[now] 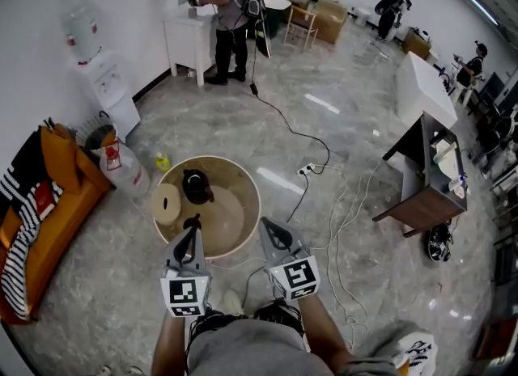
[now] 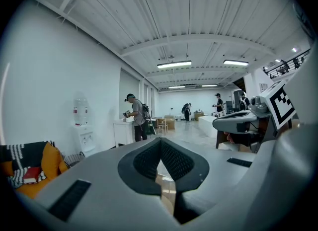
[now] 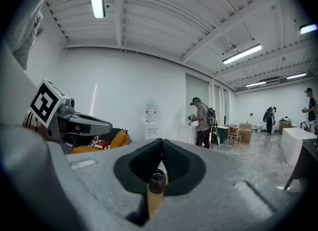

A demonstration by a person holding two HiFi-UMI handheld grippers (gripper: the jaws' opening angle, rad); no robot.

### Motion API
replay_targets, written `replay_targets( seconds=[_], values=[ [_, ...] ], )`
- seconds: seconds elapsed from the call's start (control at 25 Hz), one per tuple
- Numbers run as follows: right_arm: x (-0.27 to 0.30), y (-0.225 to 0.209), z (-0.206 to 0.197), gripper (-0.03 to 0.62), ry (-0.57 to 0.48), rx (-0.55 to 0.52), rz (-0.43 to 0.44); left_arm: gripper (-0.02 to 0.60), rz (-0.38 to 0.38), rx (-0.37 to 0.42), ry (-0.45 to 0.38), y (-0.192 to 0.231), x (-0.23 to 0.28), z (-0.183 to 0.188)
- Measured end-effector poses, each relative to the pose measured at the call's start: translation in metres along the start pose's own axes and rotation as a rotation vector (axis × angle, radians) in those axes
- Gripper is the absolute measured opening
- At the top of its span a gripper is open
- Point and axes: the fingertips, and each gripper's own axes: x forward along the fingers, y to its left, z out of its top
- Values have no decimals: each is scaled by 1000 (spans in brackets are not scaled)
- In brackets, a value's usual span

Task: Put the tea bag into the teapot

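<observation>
Grey marbled floor (image 1: 348,107), polished, running the length of a white hall, with a black cable (image 1: 285,120) trailing across it. Orange sofa (image 1: 61,204) against the left wall, a striped cloth thrown over it. Brown desk (image 1: 421,200) off to the right. Person (image 1: 231,6) with a backpack, standing at a white counter at the far end. White water dispenser (image 1: 104,75) by the wall, with a clear jug (image 1: 123,168) on the floor near it. Round wooden table (image 1: 241,196), low, directly in front of the person holding the grippers. Left gripper (image 1: 192,222), over the near part of the table, jaws meeting at the tips with nothing between them. Right gripper (image 1: 265,222), just beside the table's right rim, jaws likewise closed and empty. Dark teapot (image 1: 196,186), upright on the far left part of the table, ahead of the left gripper. Tan disc (image 1: 167,203), flat on the table just left of the teapot. Tea bag: cannot be made out in any view.
</observation>
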Motion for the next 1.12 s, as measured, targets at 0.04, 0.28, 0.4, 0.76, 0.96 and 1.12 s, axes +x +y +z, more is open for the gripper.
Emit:
replay_targets(
  seconds=[0.04, 0.28, 0.4, 0.76, 0.96, 1.12],
  values=[
    [3, 0, 1, 0, -3, 0, 1, 17, 1, 3, -6, 3, 1, 2],
    [21, -5, 9, 0, -22, -10, 15, 17, 21, 4, -18, 15, 11, 8],
    [38, -9, 9, 0, -29, -15, 42, 17, 49, 1, -13, 22, 21, 5],
    [110, -42, 0, 0, -9, -18, 193, 17, 182, -20, 11, 44, 74, 7],
    [156, -55, -15, 0, 21, -27, 287, 17, 280, -56, 52, 63, 107, -5],
    [190, -59, -37, 0, 65, -13, 364, 17, 346, -104, 86, 76, 128, -25]
  ],
)
